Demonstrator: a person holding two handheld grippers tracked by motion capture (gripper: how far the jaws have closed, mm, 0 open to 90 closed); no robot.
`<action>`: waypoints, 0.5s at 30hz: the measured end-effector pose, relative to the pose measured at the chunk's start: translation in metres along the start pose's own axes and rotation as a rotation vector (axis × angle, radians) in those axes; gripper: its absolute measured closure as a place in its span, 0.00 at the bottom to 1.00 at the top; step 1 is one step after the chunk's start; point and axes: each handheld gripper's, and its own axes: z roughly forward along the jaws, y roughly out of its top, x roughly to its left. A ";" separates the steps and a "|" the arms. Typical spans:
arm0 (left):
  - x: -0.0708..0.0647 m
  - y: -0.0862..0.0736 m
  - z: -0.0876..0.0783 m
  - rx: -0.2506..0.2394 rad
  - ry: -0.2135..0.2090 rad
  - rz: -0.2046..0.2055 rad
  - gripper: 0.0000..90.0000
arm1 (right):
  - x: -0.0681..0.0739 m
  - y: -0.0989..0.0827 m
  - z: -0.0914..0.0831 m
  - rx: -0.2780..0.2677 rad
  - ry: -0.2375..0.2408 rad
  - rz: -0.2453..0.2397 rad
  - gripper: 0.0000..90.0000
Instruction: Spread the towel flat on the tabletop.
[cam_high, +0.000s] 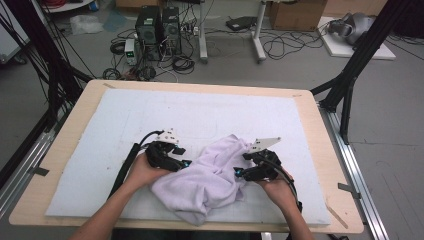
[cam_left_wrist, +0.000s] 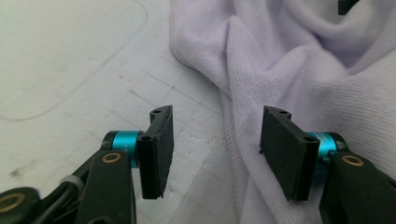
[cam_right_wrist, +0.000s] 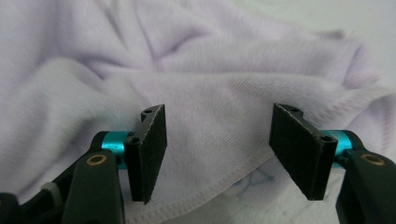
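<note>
Lying crumpled on the white mat (cam_high: 100, 150) that covers the tabletop (cam_high: 75, 105), a pale lilac towel (cam_high: 210, 175) sits near the person's edge, bunched into soft folds, with one lobe hanging close to the mat's near border. The left gripper (cam_high: 184, 163) is at the towel's left side and the right gripper (cam_high: 239, 173) at its right side, each held in one of the person's hands, the two pointing toward each other across the cloth.

Seen from the left gripper view, the left gripper (cam_left_wrist: 215, 149) has its jaws standing well apart; the hemmed edge of the towel (cam_left_wrist: 299, 70) runs through the gap beyond them, and neither pad presses on it. From the right gripper view, the right gripper (cam_right_wrist: 219, 149) likewise has its jaws spread wide, with the towel (cam_right_wrist: 210, 70) and its stitched hem lying behind the gap, unpinched. Neither gripper has hold of anything.
</note>
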 end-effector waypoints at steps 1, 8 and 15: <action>0.000 0.000 0.007 0.018 -0.004 0.004 0.50 | 0.000 0.000 0.000 0.000 0.000 0.000 0.40; -0.013 0.005 0.034 0.050 -0.057 0.077 0.89 | 0.007 -0.010 0.013 0.024 0.006 -0.067 0.78; -0.001 0.002 -0.003 0.020 0.031 0.024 0.96 | 0.004 0.006 0.012 0.005 0.068 -0.093 0.96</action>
